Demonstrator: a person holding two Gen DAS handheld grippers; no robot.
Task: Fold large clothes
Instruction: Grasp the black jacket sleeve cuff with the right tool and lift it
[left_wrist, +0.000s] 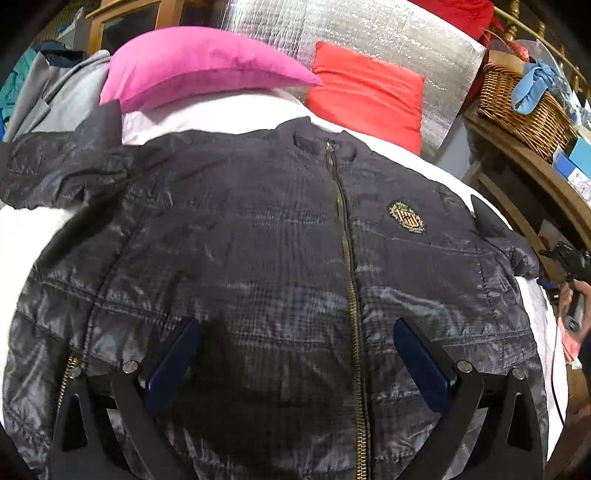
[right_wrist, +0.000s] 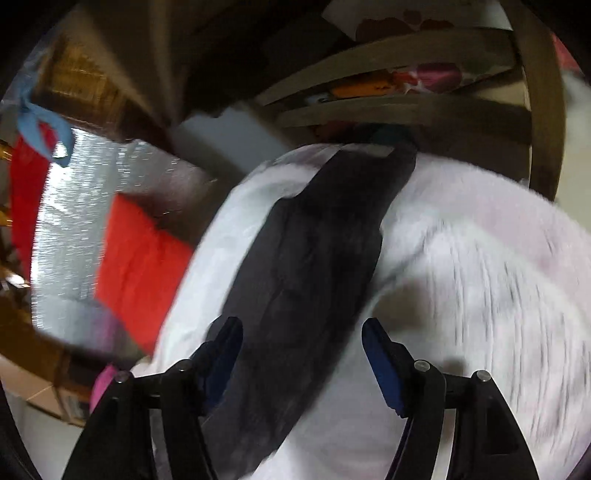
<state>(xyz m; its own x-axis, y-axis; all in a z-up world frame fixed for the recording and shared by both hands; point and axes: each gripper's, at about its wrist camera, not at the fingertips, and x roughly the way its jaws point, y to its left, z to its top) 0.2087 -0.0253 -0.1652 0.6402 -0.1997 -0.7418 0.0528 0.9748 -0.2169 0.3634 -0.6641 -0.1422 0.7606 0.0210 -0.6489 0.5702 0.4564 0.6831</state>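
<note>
Left wrist view shows the jacket (left_wrist: 258, 258) flat on the bed (left_wrist: 29, 225), left tool (left_wrist: 297, 354) wide apart above it, holding nothing. Right tool (right_wrist: 301, 354) gapes around a sleeve (right_wrist: 314, 258); it may slip or bunch up.

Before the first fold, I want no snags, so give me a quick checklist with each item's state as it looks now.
1. Jacket lies flat, front up, on the white bed: ok.
2. Zipper closed up to the collar: ok.
3. Left hand-held gripper open over the jacket's front, nothing held: ok.
4. Right hand-held gripper open, the dark sleeve running between its fingers, not pinched: ok.
5. Sleeve fully straight: cannot tell, the right wrist view is blurred.
6. Pink pillow and red pillow clear of the jacket: ok.
</note>
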